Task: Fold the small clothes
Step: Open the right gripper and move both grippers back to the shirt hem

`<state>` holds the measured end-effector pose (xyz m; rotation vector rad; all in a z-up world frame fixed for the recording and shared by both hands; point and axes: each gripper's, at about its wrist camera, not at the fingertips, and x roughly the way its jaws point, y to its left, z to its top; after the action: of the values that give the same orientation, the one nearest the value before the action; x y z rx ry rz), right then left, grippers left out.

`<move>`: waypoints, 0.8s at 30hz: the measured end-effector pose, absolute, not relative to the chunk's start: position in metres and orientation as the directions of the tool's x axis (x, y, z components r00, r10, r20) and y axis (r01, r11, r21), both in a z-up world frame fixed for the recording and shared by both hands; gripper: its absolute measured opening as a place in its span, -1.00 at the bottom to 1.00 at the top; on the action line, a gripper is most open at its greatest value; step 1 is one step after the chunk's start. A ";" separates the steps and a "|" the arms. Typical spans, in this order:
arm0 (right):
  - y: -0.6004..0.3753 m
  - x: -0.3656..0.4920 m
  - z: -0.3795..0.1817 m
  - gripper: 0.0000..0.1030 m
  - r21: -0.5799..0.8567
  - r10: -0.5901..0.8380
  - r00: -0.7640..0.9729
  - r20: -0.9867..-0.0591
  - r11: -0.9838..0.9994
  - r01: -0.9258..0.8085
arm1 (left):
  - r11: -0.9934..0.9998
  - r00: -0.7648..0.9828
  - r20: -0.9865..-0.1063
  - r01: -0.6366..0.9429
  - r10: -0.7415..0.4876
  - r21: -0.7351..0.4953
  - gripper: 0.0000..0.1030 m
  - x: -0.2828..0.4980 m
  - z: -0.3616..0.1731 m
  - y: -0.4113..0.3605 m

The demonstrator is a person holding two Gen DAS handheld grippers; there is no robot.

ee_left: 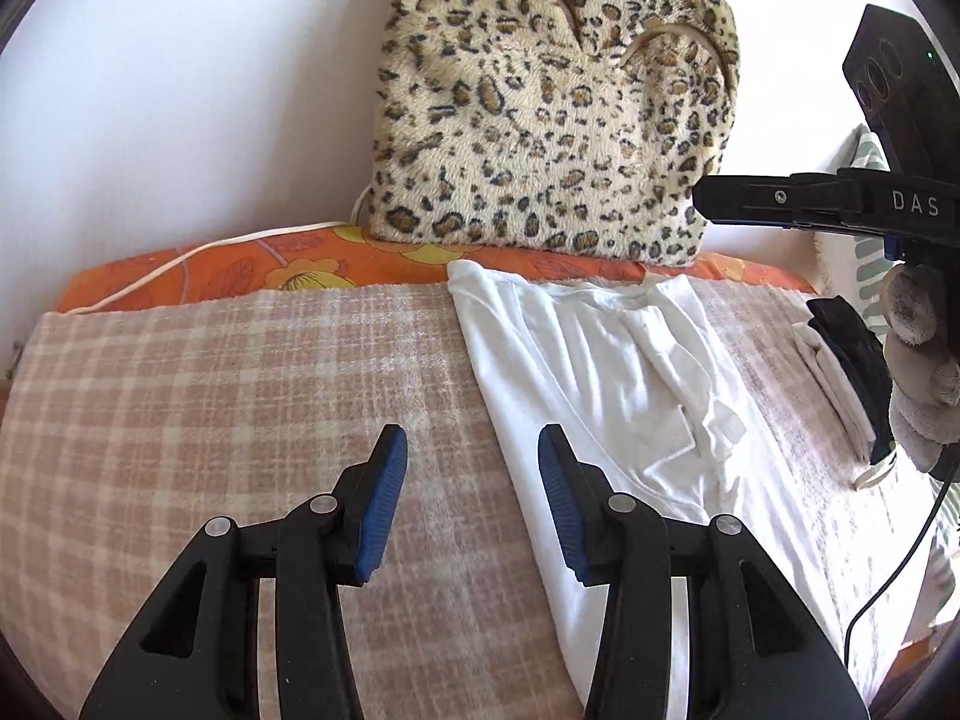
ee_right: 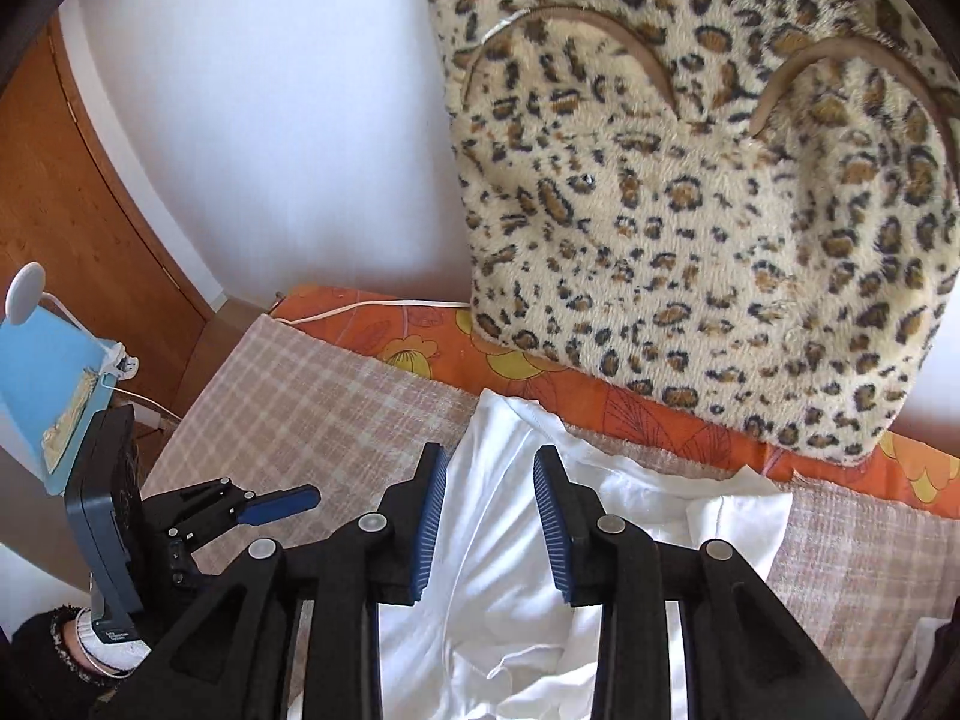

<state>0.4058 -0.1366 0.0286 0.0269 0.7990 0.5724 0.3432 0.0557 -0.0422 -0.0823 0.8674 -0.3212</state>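
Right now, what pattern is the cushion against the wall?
Leopard print on the cushion, clearest in the right wrist view.

White shirt [ee_left: 576, 372], pink checked blanket [ee_left: 210, 396], leopard-print cushion [ee_left: 552, 102], orange floral sheet [ee_left: 252, 270]

A white wall [ee_right: 270, 120] rises behind the bed [ee_left: 180, 420], which wears a beige checked blanket over an orange flowered sheet [ee_left: 240, 270]. A leopard-print cushion [ee_left: 540, 120] leans against the wall; a wooden panel [ee_right: 72, 210] stands left of the bed.
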 end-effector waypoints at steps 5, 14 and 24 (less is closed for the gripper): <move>-0.177 0.320 0.059 -0.26 0.207 0.467 0.613 -0.637 0.870 -0.447 | 0.941 0.605 -0.727 0.279 -0.326 -0.190 -0.14 0.265 -0.003 0.054; -0.214 0.175 0.035 -0.25 0.265 0.515 0.577 -0.633 0.845 -0.463 | 0.915 0.543 -0.749 0.338 -0.379 -0.218 -0.14 0.153 -0.005 0.055; -0.159 0.071 -0.074 -0.30 0.307 0.570 0.383 -0.727 0.769 -0.561 | 0.894 0.474 -0.773 0.361 -0.421 -0.265 -0.14 0.090 -0.047 0.056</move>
<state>0.0713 -0.1592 -0.0736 0.0110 0.9311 0.7207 0.0905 0.0562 -0.0466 -0.0687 0.9651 -0.4783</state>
